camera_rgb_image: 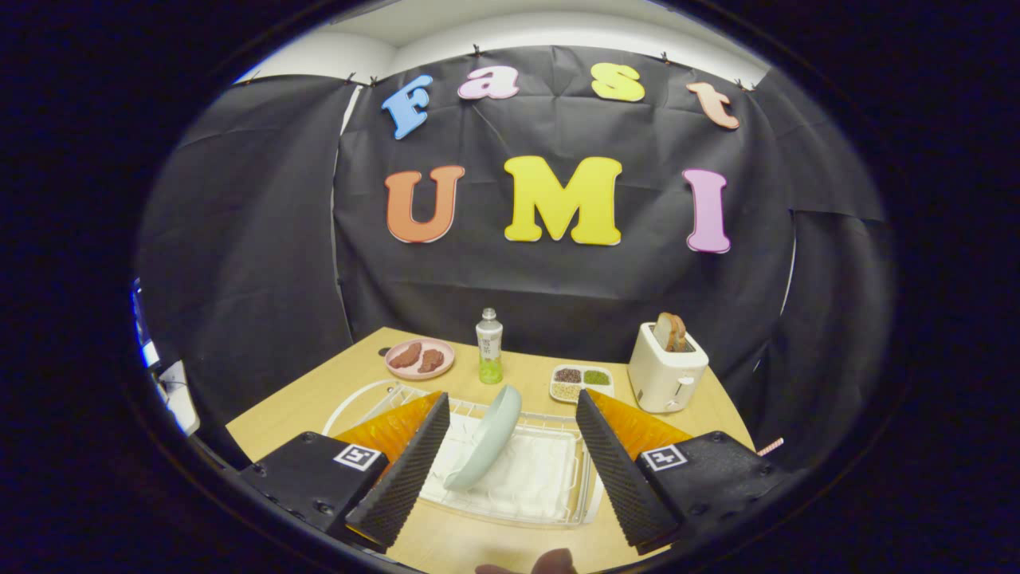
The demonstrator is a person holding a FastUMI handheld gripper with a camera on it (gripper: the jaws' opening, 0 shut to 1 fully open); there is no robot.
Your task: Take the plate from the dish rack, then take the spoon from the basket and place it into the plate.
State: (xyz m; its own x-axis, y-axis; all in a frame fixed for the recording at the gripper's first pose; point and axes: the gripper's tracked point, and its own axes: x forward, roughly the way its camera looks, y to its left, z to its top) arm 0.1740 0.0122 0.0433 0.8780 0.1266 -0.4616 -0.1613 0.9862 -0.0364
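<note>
Camera rides on the gripper, up above the bench's near edge, looking forward and a bit down along both spread fingers toward the far edge and the booth wall, pretty close in.

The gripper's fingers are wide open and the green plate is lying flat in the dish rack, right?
Not flat. In the gripper view the plate stands tilted on its edge in the dish rack. The gripper is indeed wide open, with the plate between its fingers.
</note>
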